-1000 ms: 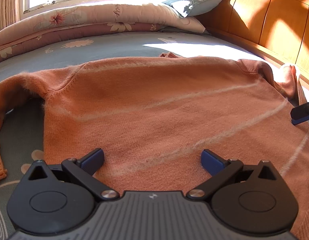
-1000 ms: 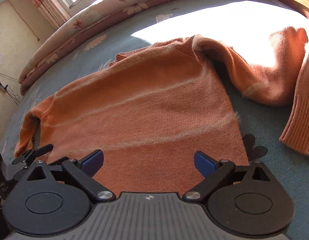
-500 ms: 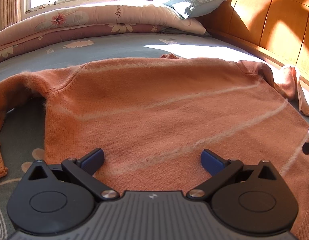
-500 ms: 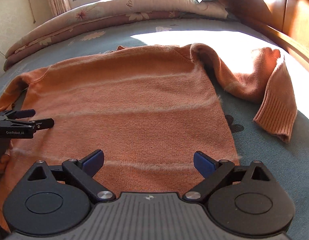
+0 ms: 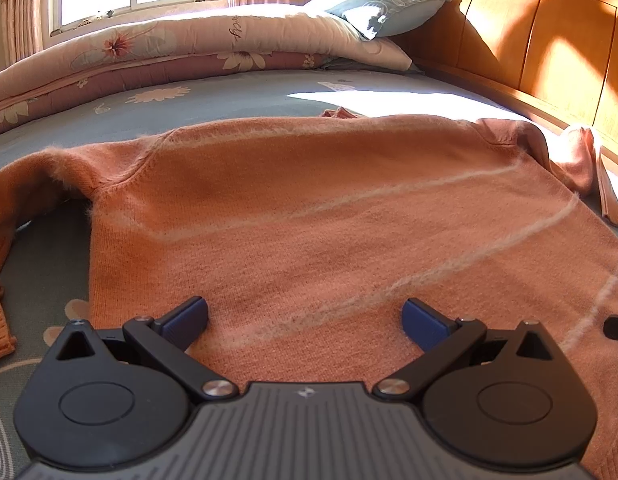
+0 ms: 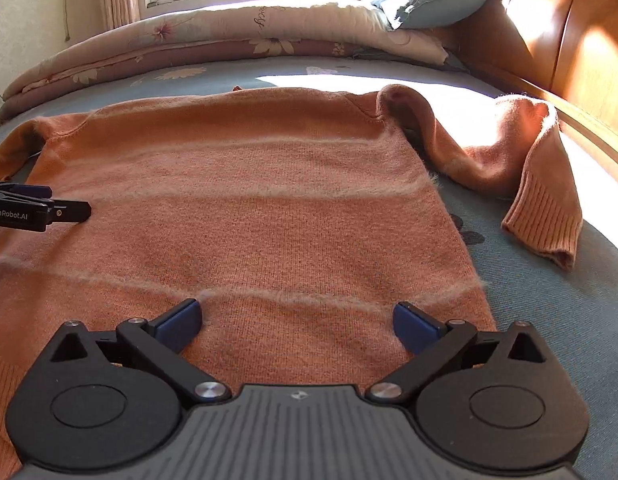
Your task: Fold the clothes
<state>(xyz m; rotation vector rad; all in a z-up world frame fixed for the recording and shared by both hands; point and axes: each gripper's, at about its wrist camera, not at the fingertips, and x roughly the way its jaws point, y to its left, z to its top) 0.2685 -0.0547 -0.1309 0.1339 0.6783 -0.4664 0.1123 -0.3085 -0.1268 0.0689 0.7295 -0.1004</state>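
Observation:
An orange knit sweater (image 5: 309, 216) with pale fuzzy stripes lies flat on the bed, its body spread toward both cameras. My left gripper (image 5: 305, 318) hovers open over the lower left part of the body, nothing between its blue pads. My right gripper (image 6: 295, 322) stands open above the hem on the right side (image 6: 269, 220). The right sleeve (image 6: 529, 184) lies bunched beside the body, its ribbed cuff turned toward me. The left sleeve (image 5: 13, 200) bends down along the left edge. The left gripper's tip (image 6: 45, 206) shows at the left edge of the right wrist view.
A grey-blue floral sheet (image 5: 229, 96) covers the bed. A rolled floral quilt (image 6: 229, 36) and a blue pillow (image 6: 433, 4) lie at the far side under the window. A wooden headboard (image 6: 569, 52) runs along the right.
My right gripper has swung round and lowered to face the sweater squarely from the hem. In the left wrist view the right gripper's tip has slid down the right edge. The left gripper barely moved.

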